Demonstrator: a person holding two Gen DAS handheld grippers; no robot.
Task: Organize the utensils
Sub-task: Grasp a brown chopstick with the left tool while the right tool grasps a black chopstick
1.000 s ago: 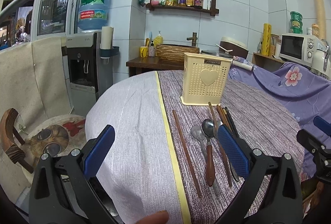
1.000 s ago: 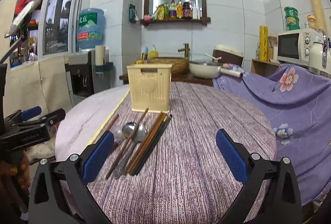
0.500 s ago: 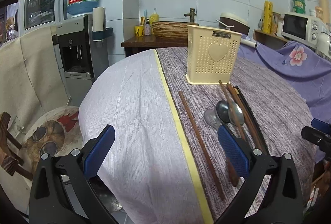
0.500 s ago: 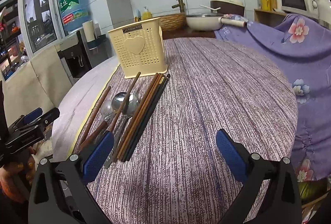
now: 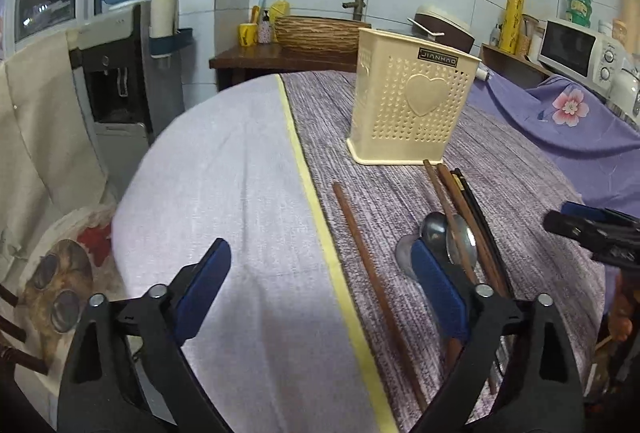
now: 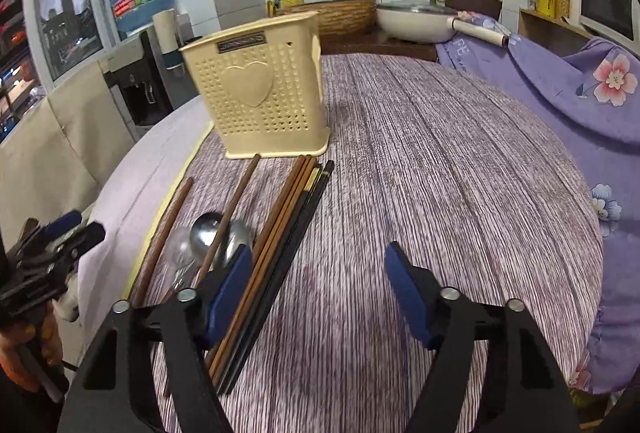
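Approaching stage: left claw (image 5: 320,287) and right claw (image 6: 318,291), both empty, jaws apart and just closing, near brown wooden chopsticks (image 6: 280,233); next, straddle one.

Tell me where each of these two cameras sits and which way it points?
Left wrist view: on the left gripper, looking down its open jaws, which have just been closing on nothing, over the table; the lone chopstick lies ahead, the right gripper at the edge.
Right wrist view: on the right gripper, jaws likewise just closing, empty, beside the chopstick bundle; the left gripper and a hand show.
Both share the cream holder and spoons.
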